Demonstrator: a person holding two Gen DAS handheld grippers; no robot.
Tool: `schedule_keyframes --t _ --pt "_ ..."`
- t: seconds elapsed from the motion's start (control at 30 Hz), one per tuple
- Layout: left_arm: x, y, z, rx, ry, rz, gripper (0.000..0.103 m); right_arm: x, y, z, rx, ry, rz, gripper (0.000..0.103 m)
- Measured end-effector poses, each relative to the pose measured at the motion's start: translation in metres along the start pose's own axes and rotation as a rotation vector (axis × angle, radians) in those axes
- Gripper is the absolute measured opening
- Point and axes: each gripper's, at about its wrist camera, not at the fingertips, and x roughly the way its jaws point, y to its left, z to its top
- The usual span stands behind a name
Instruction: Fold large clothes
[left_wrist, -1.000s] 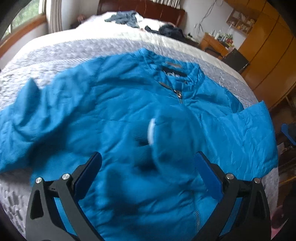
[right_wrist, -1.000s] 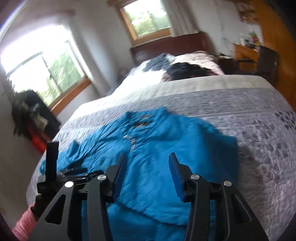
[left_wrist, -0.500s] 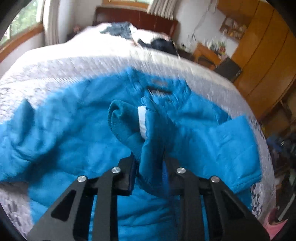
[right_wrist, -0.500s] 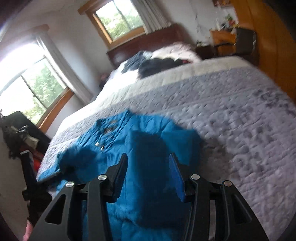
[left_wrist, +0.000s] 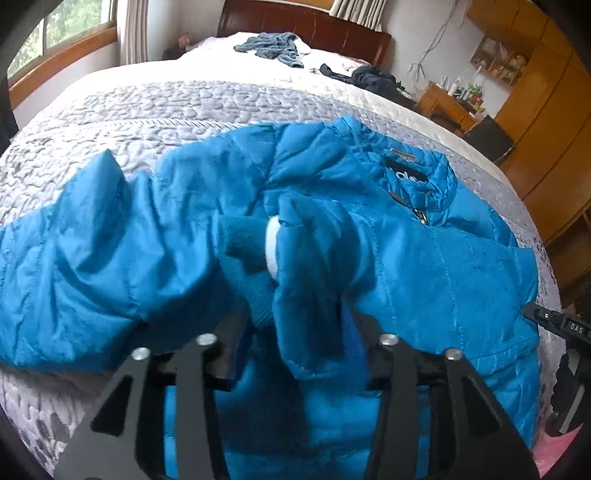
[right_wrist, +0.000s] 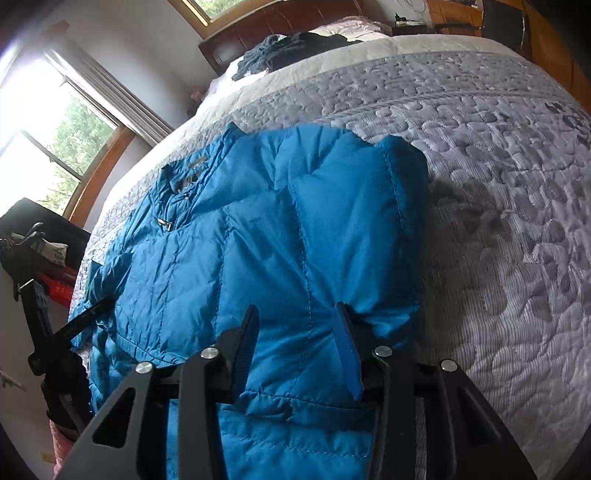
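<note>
Blue jacket (left_wrist: 443, 266) spread on bed (left_wrist: 184, 107), ahead of both my tools. My left tool (left_wrist: 303, 328) clamps sleeve cuff (left_wrist: 295, 251) over chest. My right tool (right_wrist: 295, 332) parted, straddling folded-in side panel. Judgement: early; other sleeve, body folds left.

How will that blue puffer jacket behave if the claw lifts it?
The blue puffer jacket probably flops and drapes: its sleeve bunches in the left claw. Quilted padding suggests it is light for its bulk. The shiny shell may slip.
</note>
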Motion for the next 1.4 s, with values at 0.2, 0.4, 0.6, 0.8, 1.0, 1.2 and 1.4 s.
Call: schedule_keyframes --t 0.2,0.4,0.6,0.8,1.0,1.2,1.4 --pt "-0.066 -0.007 0.007 0.04 -0.177 0.03 0.06 -0.034 0.028 -0.001 -0.058 -0.096 -0.071 0.046" --pt "-0.044 -0.052 0.009 0.127 -0.096 -0.047 0.061 -0.031 0.059 -0.01 -0.127 -0.086 -0.044 0.047" --pt "0.012 -0.035 0.002 0.12 -0.04 0.013 0.06 0.013 0.039 -0.01 -0.096 0.001 -0.093 0.045" --pt "0.013 -0.033 -0.007 0.16 -0.117 0.004 0.063 0.022 0.043 -0.015 -0.141 -0.015 -0.125 0.047" --pt "-0.029 -0.018 -0.001 0.078 -0.121 -0.091 0.069 0.001 0.057 -0.015 -0.154 -0.06 -0.108 0.053" --pt "-0.1 0.051 -0.016 -0.014 -0.211 -0.001 0.08 -0.029 0.099 -0.024 -0.241 -0.119 -0.083 0.066" --pt "-0.139 0.181 -0.053 -0.274 -0.209 0.215 0.08 -0.016 0.133 -0.032 -0.289 -0.049 -0.026 0.066"
